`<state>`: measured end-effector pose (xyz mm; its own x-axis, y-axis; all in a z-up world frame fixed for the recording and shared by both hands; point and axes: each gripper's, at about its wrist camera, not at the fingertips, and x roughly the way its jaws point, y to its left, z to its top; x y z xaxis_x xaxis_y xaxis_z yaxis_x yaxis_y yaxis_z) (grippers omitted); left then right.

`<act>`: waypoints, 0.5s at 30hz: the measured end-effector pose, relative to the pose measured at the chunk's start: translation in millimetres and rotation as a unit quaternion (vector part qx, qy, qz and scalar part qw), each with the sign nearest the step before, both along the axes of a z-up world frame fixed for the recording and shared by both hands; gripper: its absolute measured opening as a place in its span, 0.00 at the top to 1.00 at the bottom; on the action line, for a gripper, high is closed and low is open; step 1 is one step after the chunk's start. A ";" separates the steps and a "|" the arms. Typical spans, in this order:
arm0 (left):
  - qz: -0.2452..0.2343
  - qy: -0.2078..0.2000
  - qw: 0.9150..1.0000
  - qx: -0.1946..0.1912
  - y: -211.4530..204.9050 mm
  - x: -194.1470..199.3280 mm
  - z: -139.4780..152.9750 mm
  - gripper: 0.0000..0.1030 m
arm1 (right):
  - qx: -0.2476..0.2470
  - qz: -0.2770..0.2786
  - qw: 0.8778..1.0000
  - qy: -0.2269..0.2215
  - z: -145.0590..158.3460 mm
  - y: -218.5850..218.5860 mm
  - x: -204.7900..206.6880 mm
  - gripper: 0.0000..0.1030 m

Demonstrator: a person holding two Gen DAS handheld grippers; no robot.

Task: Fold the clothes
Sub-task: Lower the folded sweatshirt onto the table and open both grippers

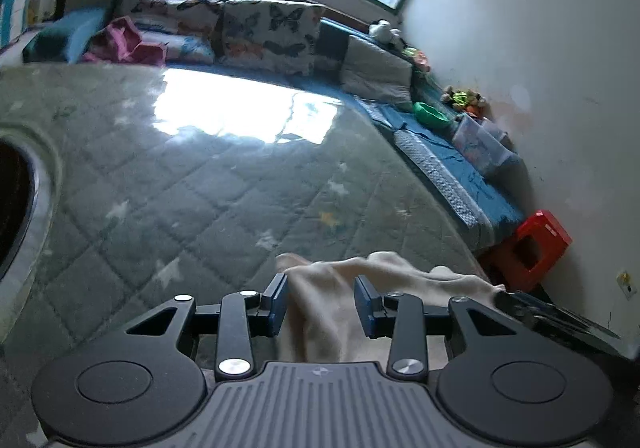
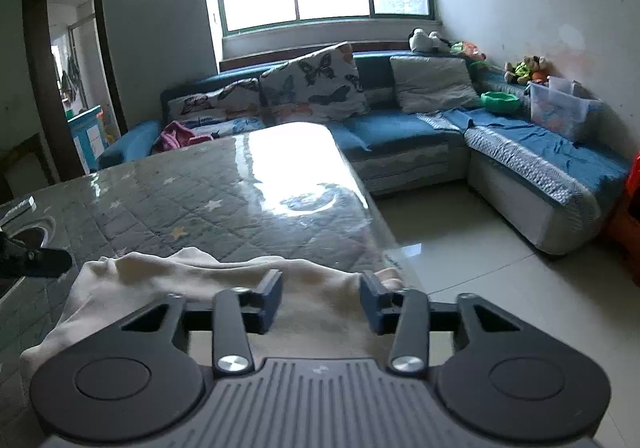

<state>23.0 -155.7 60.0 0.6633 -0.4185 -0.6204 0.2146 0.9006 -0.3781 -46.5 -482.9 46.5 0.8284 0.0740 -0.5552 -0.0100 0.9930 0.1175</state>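
A cream-coloured garment [image 2: 160, 284] lies bunched on the near part of the quilted table [image 2: 208, 199]. It also shows in the left wrist view [image 1: 320, 288], where it lies between and beyond my fingers. My left gripper [image 1: 321, 302] is open just above the garment's left part. My right gripper [image 2: 321, 302] is open above the garment near the table's right edge. Neither gripper holds the cloth. The other gripper [image 1: 540, 312] shows at the right in the left wrist view, and at the left edge [image 2: 32, 260] in the right wrist view.
The table has a glossy cover over a green star-pattern quilt [image 1: 180, 187]. A round dark opening [image 1: 16, 199] sits at its left. A blue corner sofa [image 2: 400, 127] with cushions stands behind. A red stool [image 1: 536, 248] stands by the wall. Tiled floor [image 2: 460, 240] lies right of the table.
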 end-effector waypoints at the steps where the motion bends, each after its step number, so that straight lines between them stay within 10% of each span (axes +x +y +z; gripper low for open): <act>1: -0.007 0.000 1.000 0.003 -5.3 2.1 0.8 0.62 | 0.000 0.001 1.000 0.003 -2.7 2.4 2.6 0.49; 15: -0.068 0.010 0.997 0.047 -68.3 30.0 -18.5 0.62 | -0.035 0.015 0.999 0.024 -14.9 28.0 26.0 0.14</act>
<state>53.0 -224.1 41.6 0.5916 -0.4431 -0.6735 0.3300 0.8953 -0.2991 -20.5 -454.9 31.7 0.7987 0.0582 -0.5990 -0.0363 0.9982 0.0486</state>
